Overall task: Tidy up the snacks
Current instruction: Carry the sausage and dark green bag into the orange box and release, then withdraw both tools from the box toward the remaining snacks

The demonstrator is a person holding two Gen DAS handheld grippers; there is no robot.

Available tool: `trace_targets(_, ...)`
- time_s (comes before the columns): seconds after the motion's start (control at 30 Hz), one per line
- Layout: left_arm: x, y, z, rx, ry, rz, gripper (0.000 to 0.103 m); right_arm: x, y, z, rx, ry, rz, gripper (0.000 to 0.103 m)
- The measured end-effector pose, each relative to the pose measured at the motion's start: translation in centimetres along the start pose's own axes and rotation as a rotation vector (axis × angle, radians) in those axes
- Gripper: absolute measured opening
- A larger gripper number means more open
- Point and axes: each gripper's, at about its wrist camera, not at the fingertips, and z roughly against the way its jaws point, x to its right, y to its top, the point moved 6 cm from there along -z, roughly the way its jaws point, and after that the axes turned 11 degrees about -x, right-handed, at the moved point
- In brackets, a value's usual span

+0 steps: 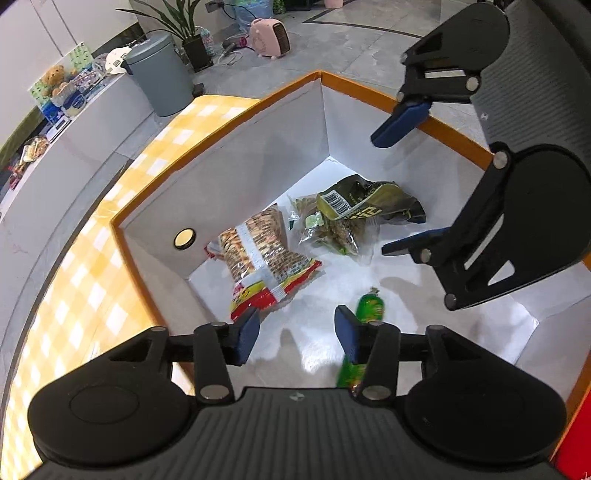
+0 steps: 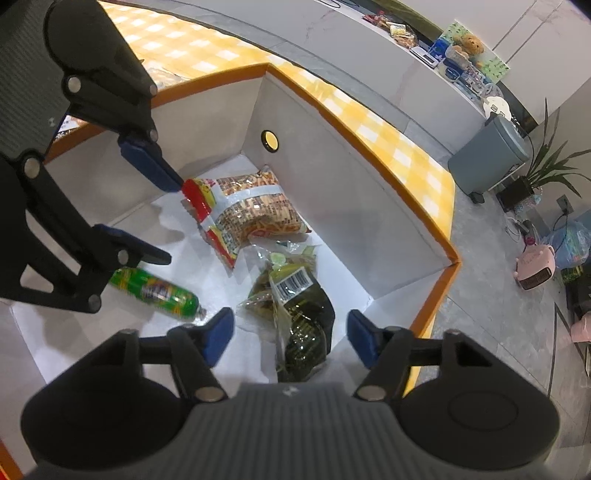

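A white box with an orange rim holds several snacks. A red and yellow cracker bag lies against its far wall. A dark green packet with a barcode rests on a clear green snack bag. A green sausage stick lies on the box floor. My left gripper is open and empty above the floor, its right finger just over the stick. My right gripper is open and empty above the dark packet.
The box stands on a yellow checked tablecloth. A white counter with small goods, a grey bin, a potted plant and a pink heater stand on the floor beyond the table.
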Motion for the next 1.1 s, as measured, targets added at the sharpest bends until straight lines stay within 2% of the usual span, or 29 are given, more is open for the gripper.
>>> trace_targets(0.2,-0.2,-1.5,2.0,0.03,0.009,0.019,0.056,-1.0,-0.5,2.1,0.017,-0.018,-0.009,0.073)
trace_targets(0.53,-0.8,-6.4,8.5,0.205,0.066,0.143,0.056,-3.9,-1.1,7.0,0.106,-0.013,-0.159,0.073)
trace_targets(0.7,-1.6,-9.7,11.5,0.287,0.076,0.246,0.056,-6.6,-1.0,8.4,0.102,-0.078,-0.248,0.073)
trace_targets(0.9,-3.3,-14.8,13.1,0.302,0.087,0.419,0.056,-10.7,-1.0,10.8,0.222,-0.08,-0.336,0.073)
trace_targets(1.1,-5.0,-20.6,13.1,0.31,0.094,0.566,0.056,-15.5,-0.3,12.3,0.353,-0.05,-0.402,0.074)
